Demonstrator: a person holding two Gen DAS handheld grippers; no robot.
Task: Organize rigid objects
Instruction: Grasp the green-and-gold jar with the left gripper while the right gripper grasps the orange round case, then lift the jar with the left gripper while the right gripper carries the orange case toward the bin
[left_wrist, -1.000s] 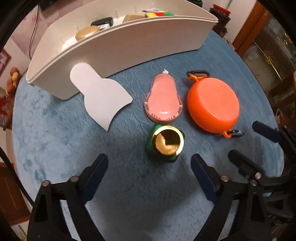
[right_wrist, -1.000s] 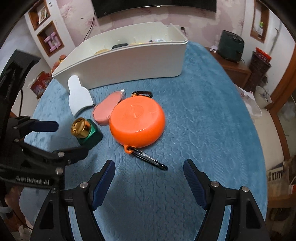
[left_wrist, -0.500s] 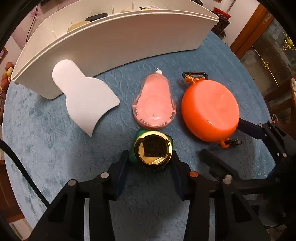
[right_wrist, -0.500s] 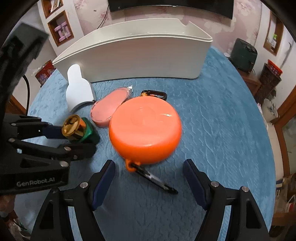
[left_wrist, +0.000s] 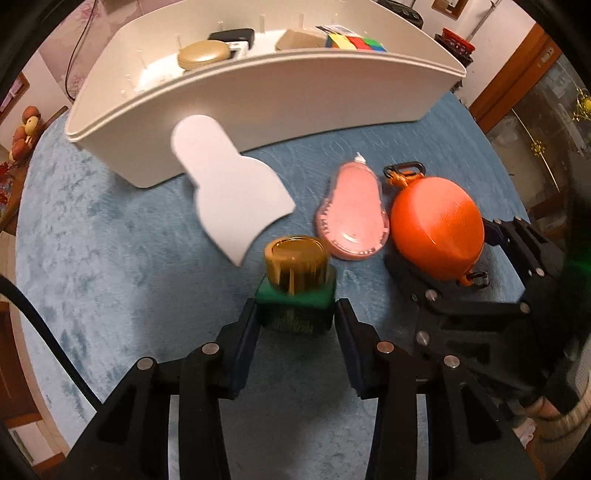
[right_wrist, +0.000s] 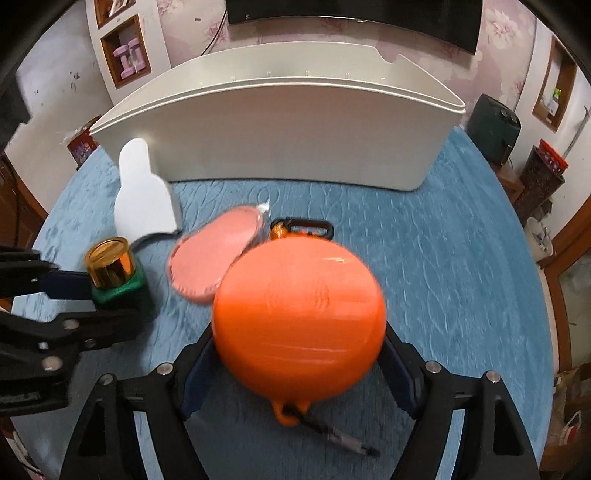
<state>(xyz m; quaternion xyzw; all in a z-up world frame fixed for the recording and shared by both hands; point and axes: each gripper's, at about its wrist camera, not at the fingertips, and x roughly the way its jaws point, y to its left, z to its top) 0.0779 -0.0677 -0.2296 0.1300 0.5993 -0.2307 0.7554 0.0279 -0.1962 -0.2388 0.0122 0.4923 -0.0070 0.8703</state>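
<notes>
A green bottle with a gold cap (left_wrist: 295, 258) stands on the blue tablecloth. My left gripper (left_wrist: 297, 317) is closing its jaws on it, and both pads press its green body. From the right wrist the bottle (right_wrist: 110, 266) shows at the left. A round orange case (right_wrist: 299, 314) with clips lies between the fingers of my right gripper (right_wrist: 297, 354). Those jaws are opening and sit close beside its rim. A pink tape dispenser (left_wrist: 351, 218) and a flat white scraper-shaped piece (left_wrist: 229, 188) lie in front of the white bin (left_wrist: 295, 99).
The bin holds a gold round compact (left_wrist: 203, 55), a black item, a cardboard box and a coloured cube (left_wrist: 354, 42). A black clip (right_wrist: 343, 439) trails from the orange case toward me. The table edge curves off at the right, with furniture beyond it.
My left gripper has gone from wide open to shut on the green bottle. My right gripper has moved forward and now straddles the orange case.
</notes>
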